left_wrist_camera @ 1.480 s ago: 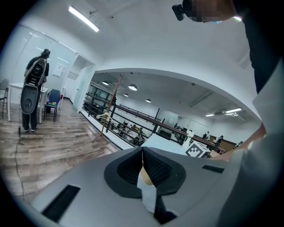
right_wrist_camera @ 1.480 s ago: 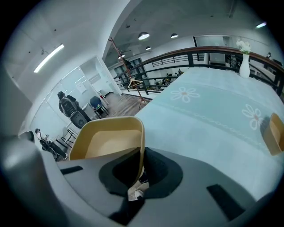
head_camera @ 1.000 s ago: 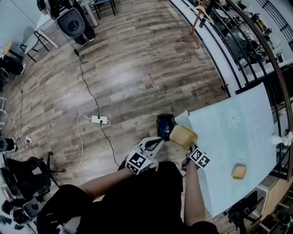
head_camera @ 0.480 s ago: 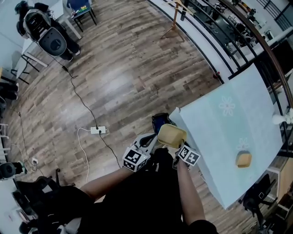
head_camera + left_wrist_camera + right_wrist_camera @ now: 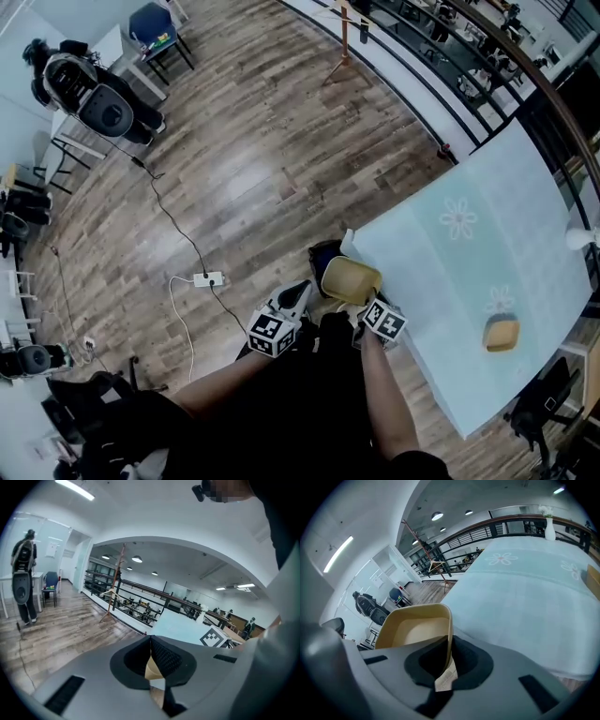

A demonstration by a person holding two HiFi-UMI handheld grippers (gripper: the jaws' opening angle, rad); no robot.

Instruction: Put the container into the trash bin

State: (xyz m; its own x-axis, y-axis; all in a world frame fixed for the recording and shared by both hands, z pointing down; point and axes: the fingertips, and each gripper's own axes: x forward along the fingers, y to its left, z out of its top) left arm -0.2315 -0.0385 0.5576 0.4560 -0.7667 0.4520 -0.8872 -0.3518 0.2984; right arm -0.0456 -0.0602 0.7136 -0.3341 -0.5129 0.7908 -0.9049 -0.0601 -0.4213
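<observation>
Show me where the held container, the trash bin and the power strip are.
container (image 5: 352, 279): head view, tan surface.
trash bin (image 5: 322, 255): head view, visible dark part.
power strip (image 5: 208, 278): head view, its middle.

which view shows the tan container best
The right gripper view: the container fills the foreground, open side visible, its wall pinched in the right gripper. The head view shows it small from above, beside the table corner. The left gripper view does not clearly show it.
</observation>
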